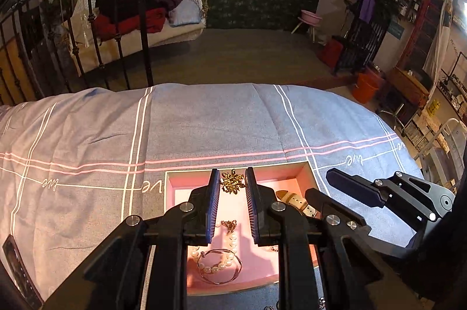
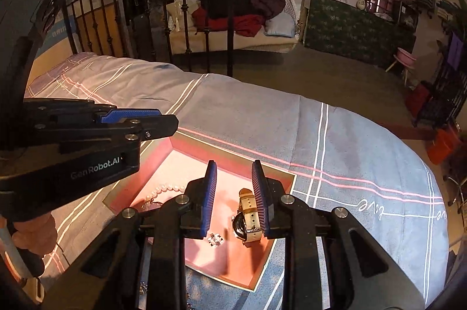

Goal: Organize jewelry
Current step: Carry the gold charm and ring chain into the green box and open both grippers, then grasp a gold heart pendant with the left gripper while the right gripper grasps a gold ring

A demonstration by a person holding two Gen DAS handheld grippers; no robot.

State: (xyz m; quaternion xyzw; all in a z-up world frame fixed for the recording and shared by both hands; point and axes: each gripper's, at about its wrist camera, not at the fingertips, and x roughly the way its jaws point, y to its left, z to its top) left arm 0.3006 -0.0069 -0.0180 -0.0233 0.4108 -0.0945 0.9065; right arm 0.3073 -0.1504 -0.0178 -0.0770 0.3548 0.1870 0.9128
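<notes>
A pink open box (image 1: 303,175) lies on the bed; it also shows in the right wrist view (image 2: 163,149). In it lie a gold brooch (image 1: 232,181), a pearl bracelet (image 1: 217,266) with a thin bangle, a cream-strapped watch (image 2: 248,218) and a small sparkly piece (image 2: 215,239). My left gripper (image 1: 232,178) is open above the box, the brooch between its fingertips, whether touching I cannot tell. My right gripper (image 2: 234,170) is open over the box, its right finger (image 2: 261,193) beside the watch.
The box rests on a blue-grey bedsheet (image 1: 204,120) with white and pink stripes. A black metal bed rail (image 2: 204,18) stands at the far end. More small jewelry lies on the sheet near the box's front edge (image 2: 143,288). A dark phone-like object (image 1: 17,275) lies at the left.
</notes>
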